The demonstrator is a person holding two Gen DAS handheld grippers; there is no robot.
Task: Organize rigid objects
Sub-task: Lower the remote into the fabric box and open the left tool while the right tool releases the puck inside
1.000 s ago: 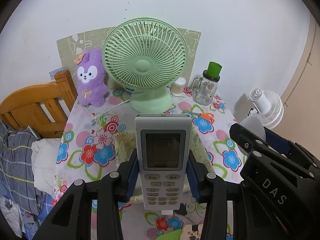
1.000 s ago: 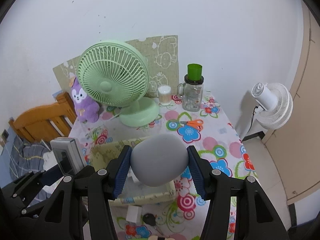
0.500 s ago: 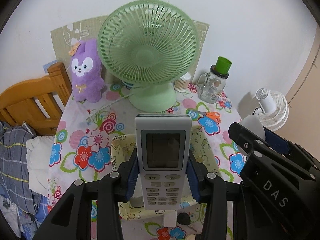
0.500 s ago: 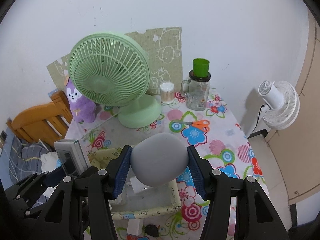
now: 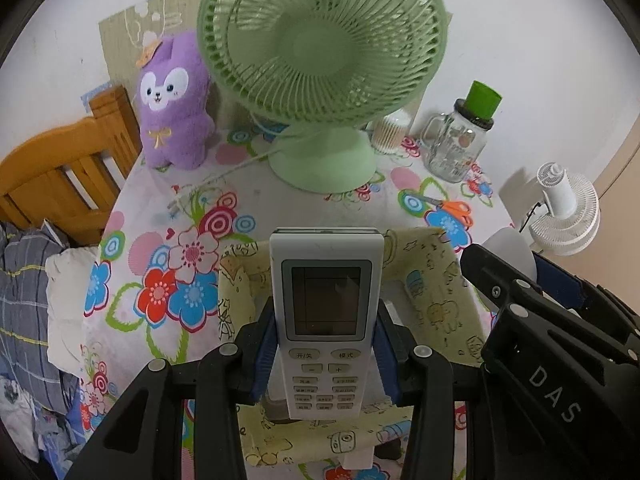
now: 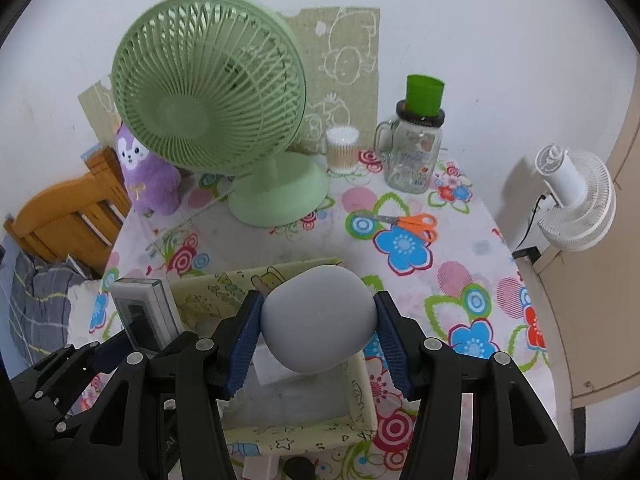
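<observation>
My left gripper (image 5: 324,344) is shut on a white remote control (image 5: 326,312) and holds it upright above a yellow cartoon-print fabric box (image 5: 436,296). My right gripper (image 6: 318,336) is shut on a grey egg-shaped object (image 6: 318,320) and holds it over the same box (image 6: 360,404). The remote also shows in the right wrist view (image 6: 142,312) at the left. The right gripper's body (image 5: 560,344) shows at the right of the left wrist view.
On the floral table (image 6: 460,280) stand a green fan (image 6: 212,104), a purple plush (image 5: 172,104), a cotton-swab jar (image 6: 342,148), a glass mug jar with a green cup (image 6: 416,148) and orange scissors (image 6: 412,222). A wooden bed frame (image 5: 60,176) is at left, a white fan (image 6: 576,196) at right.
Both grippers have moved forward and lower toward the table. The fan and the box look larger and closer. Both holds are unchanged.
</observation>
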